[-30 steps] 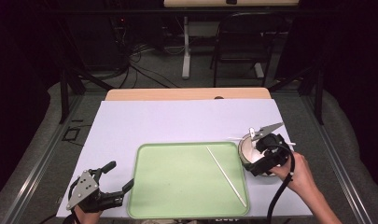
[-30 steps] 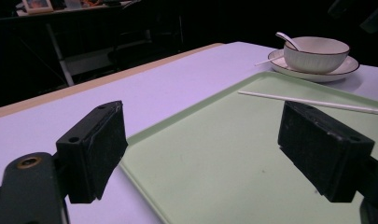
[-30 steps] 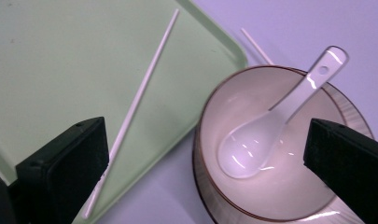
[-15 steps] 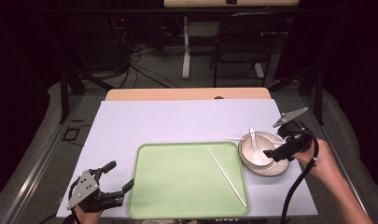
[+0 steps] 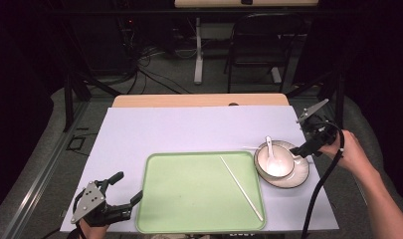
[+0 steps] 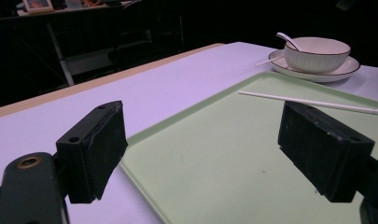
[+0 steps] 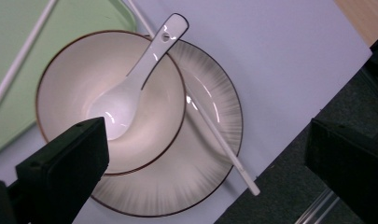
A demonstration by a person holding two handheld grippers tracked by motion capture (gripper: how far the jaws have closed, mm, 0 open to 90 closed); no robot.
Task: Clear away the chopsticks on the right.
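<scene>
A white bowl (image 5: 273, 160) stands on a white plate (image 5: 296, 178) at the right of the table, with a white spoon (image 5: 269, 149) resting in it. One white chopstick (image 7: 219, 140) lies across the plate beside the bowl (image 7: 84, 79). Another chopstick (image 5: 241, 188) lies on the green tray (image 5: 189, 199). My right gripper (image 5: 304, 142) hovers just right of the bowl, open and holding nothing. In its own view, the right gripper (image 7: 207, 161) looks down on the spoon (image 7: 135, 79). My left gripper (image 5: 127, 187) sits open at the tray's front left corner.
A pale lavender cover (image 5: 189, 132) lies over the table, with a wooden strip (image 5: 199, 100) along the far edge. The plate sits close to the table's right edge. A chair (image 5: 253, 45) stands on the floor beyond the table.
My right gripper has drawn back from over the bowl to the right and slightly farther away. The bowl, spoon and plate stay put. The left gripper has not moved.
</scene>
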